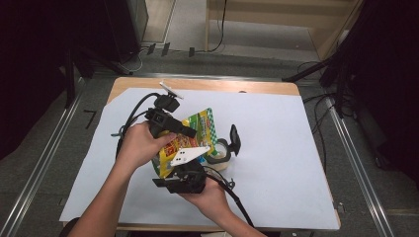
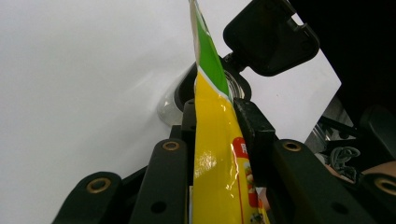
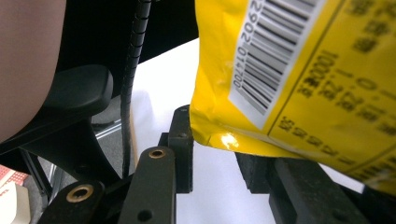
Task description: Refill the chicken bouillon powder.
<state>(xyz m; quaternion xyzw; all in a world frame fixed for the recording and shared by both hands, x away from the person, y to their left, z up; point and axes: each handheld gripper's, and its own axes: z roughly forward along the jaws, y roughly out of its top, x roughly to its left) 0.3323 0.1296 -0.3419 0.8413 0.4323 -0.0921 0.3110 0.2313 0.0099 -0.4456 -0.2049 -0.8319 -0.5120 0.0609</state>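
Yellow snack packet (image 2: 212, 140) sits pinched between the left gripper's (image 2: 215, 109) jaws; right gripper's (image 3: 212, 144) jaws stand spread beneath its corner; close squarely before pulling.

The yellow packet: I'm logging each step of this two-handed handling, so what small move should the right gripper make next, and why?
Probably shut the right gripper on the yellow packet. Its jaws stand apart with the packet's lower edge just over the gap, not pinched, while the left gripper is already clamped on the packet edge, above the clear container.

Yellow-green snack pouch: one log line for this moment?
left tool: shut on yellow-green foil snack pouch | right tool: open, under pouch | clear flip-lid jar: behind, open
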